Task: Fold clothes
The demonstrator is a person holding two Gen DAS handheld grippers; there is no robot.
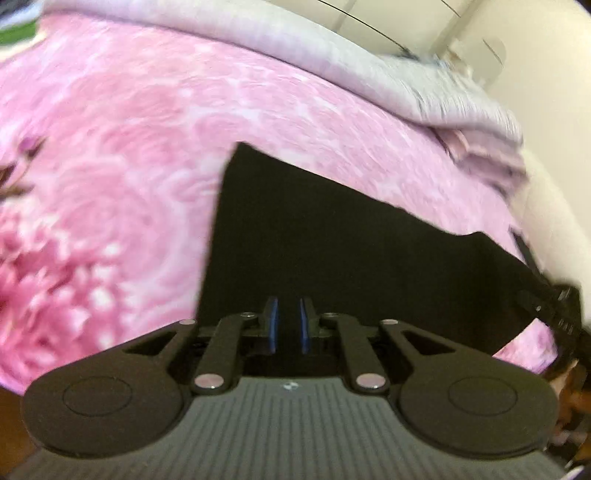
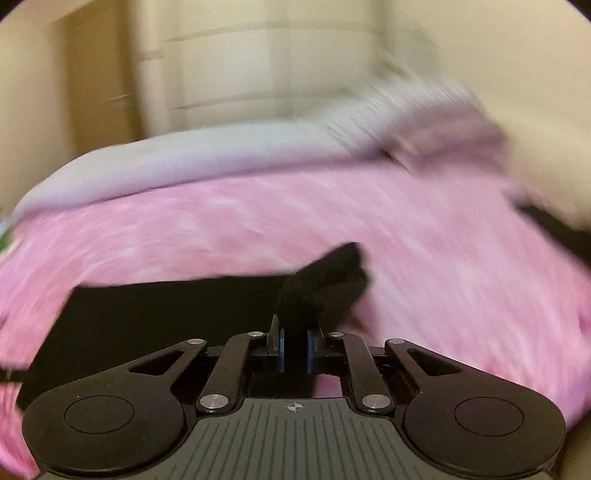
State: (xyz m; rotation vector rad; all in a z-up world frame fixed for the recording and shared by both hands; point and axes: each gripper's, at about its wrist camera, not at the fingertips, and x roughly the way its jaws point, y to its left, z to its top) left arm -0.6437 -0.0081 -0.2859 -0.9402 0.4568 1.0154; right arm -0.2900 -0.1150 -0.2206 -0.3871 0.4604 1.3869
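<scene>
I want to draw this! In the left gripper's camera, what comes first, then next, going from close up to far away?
left gripper → black garment → pink flowery blanket → pale lilac bedding → cream wall

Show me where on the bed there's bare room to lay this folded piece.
Free: the pink floral bedspread left of the black garment, up to the rumpled grey blanket. Crowded: the right side, where the right gripper pinches the garment near that blanket's heap.
</scene>
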